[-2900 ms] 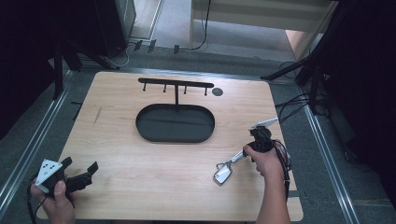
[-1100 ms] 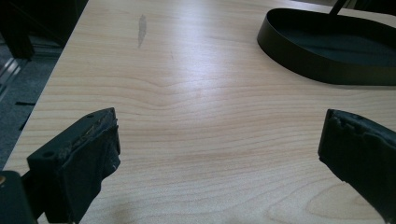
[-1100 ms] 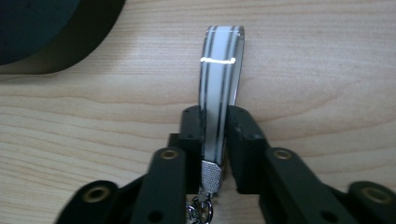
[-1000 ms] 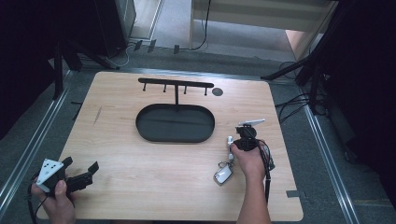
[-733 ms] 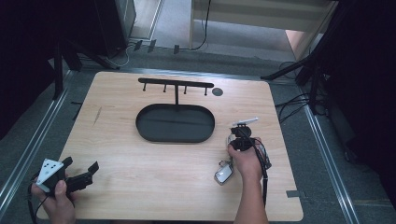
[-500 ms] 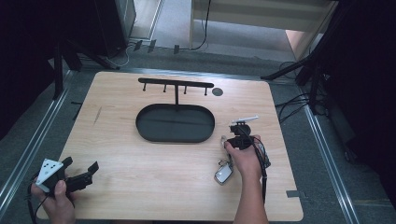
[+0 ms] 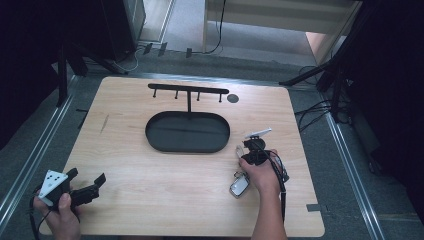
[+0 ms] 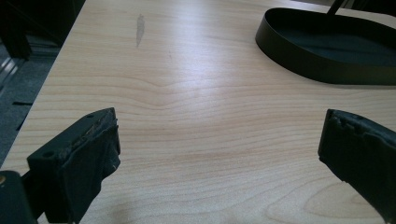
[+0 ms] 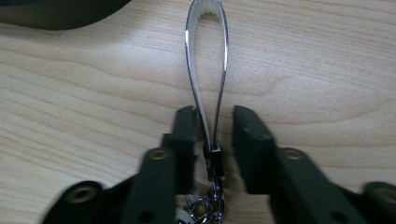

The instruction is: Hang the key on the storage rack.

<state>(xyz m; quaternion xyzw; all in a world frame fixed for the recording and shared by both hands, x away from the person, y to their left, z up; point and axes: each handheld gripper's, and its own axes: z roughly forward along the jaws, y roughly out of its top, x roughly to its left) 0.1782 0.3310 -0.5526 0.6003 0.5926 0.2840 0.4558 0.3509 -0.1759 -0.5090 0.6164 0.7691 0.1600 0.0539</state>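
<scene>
A silver key fob (image 7: 239,185) lies on the wooden table, right of centre, with a pale strap loop (image 7: 238,149) reaching toward the black tray. My right gripper (image 7: 251,153) hangs over that strap. In the right gripper view the strap (image 9: 192,65) runs up between the jaws of the right gripper (image 9: 212,116). Its metal clasp (image 9: 215,161) sits low in the gap. The jaws have just been closing and stand narrowly apart, open, with a gap on the right side. My left gripper (image 7: 87,176) rests open at the front left corner with nothing between its jaws (image 8: 219,140).
A black oval tray (image 7: 187,148) with a T-shaped peg rack (image 7: 188,89) stands at the table's middle back; its wall (image 8: 303,70) shows far right in the left gripper view. A small dark disc (image 7: 232,98) lies near the back right. Cables trail beyond the right edge.
My right hand has slid left from the table's right side to over the strap. The key fob and the left gripper have stayed put.
</scene>
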